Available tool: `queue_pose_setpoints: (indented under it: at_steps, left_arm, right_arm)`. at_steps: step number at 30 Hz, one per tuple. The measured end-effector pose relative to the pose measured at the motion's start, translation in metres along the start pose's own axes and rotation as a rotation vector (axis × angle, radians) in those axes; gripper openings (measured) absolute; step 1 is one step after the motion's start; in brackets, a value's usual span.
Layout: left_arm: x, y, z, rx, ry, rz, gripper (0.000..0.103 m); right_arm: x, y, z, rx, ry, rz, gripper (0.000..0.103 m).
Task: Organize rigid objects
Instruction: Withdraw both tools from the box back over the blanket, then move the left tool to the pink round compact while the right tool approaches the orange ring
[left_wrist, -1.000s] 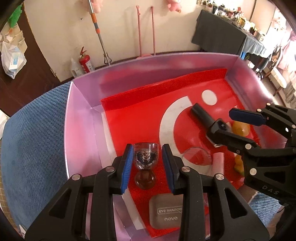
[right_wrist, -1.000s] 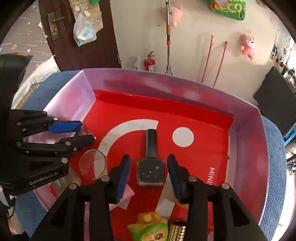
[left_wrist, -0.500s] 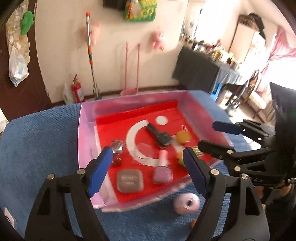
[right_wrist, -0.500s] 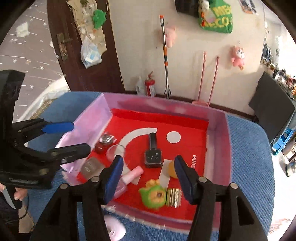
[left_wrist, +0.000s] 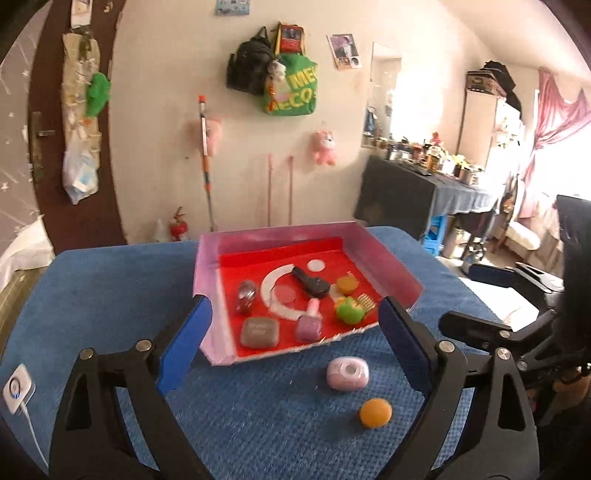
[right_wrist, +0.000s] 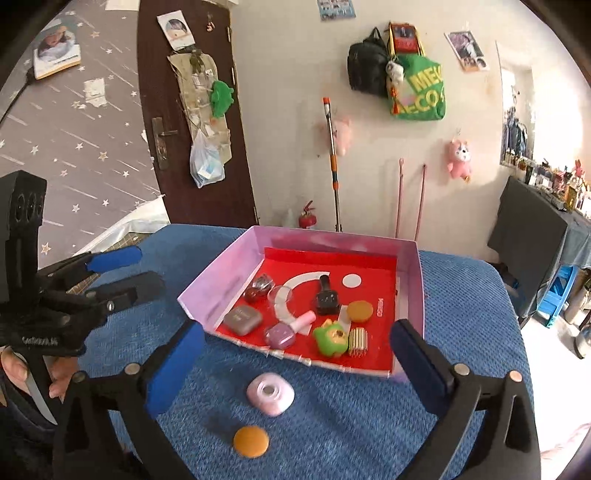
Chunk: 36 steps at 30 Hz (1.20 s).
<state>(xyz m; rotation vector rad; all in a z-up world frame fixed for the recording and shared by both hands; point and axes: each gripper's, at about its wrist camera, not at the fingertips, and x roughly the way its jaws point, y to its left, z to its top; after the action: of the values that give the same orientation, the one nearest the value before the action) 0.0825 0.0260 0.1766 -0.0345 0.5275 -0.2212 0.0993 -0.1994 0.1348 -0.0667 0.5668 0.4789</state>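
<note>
Both grippers hang back from the pink cardboard tray with the red liner (right_wrist: 409, 280) on the blue textured table (right_wrist: 461, 302), so the step in hand reads as a pause between placements. The left gripper (left_wrist: 295, 339) and the right gripper (right_wrist: 295, 363) have just been opening their jaws, which now stand wide and released with nothing between them. Counted inside the tray: one dark nail-polish bottle with a black cap (right_wrist: 326, 297), one pale purple nail-polish bottle with a pink cap (right_wrist: 282, 334), one small dark-red glass bottle lying on its side (right_wrist: 258, 288), one grey rounded-square compact (right_wrist: 242, 319), one clear round lid (right_wrist: 279, 294), one orange disc (right_wrist: 359, 311), one green toy figure (right_wrist: 330, 341) and one small gold ribbed piece (right_wrist: 357, 342) just beside it; eight things in all. Two things lie outside on the table, in front of the tray's low near edge: one pale pink rounded-square case (right_wrist: 270, 393) and one orange disc (right_wrist: 251, 441), near each other but apart. The task looks mostly done; the next move probably calls for lowering one gripper over either leftover, closing across its flat width, then lifting it over the edge into a bare patch of liner
</note>
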Motion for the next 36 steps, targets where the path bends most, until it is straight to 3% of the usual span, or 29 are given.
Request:
queue_pose_setpoints:
  at_steps: [7, 16, 28, 36]
  left_arm:
    - [-0.008, 0.007, -0.038, -0.062, 0.010, 0.048, 0.092]
    - [0.006, 0.007, -0.079, -0.051, 0.076, 0.065, 0.092]
    - [0.042, 0.016, -0.115, -0.068, 0.237, 0.072, 0.092]
    - [0.054, 0.023, -0.122, -0.084, 0.277, 0.075, 0.092]
  right_arm:
    - [-0.004, 0.007, -0.043, 0.021, 0.018, -0.053, 0.103]
    - [0.021, 0.003, -0.088, 0.090, 0.085, -0.061, 0.103]
    - [0.058, 0.010, -0.116, 0.082, 0.182, -0.055, 0.103]
    - [0.075, 0.019, -0.121, 0.055, 0.238, -0.036, 0.103]
